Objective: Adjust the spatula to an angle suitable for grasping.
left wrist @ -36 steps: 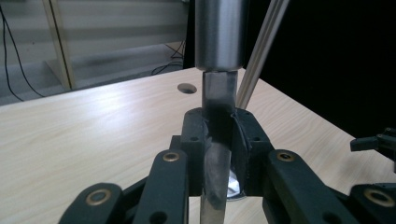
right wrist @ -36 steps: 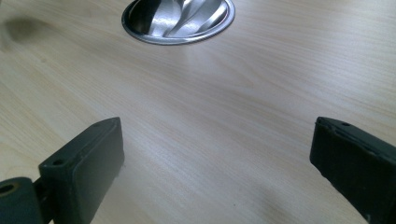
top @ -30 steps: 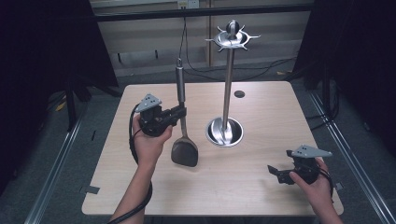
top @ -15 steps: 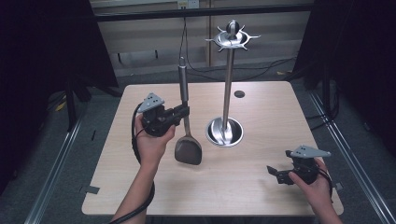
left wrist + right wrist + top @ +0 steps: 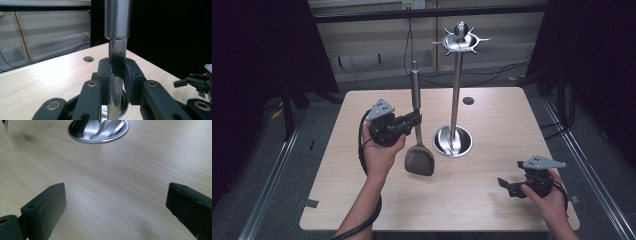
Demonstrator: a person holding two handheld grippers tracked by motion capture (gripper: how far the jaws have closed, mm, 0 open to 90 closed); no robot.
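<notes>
Around the scene a dim room is lying in shadow, cables trailing on its floor; at its middle a pale wooden table (image 5: pixel 362 200) is carrying a tall steel utensil stand (image 5: pixel 455 100); beside that stand the left gripper (image 5: pixel 414 119) is clamping a spatula (image 5: pixel 418 150) upright by its shaft, blade hanging just above the wood; near the table's front edge the right gripper (image 5: pixel 507 186) is holding its jaws wide apart, gripping nothing.

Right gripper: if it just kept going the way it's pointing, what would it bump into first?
Probably the round shiny base of the metal stand. The right gripper, open, points across bare table toward it.
</notes>
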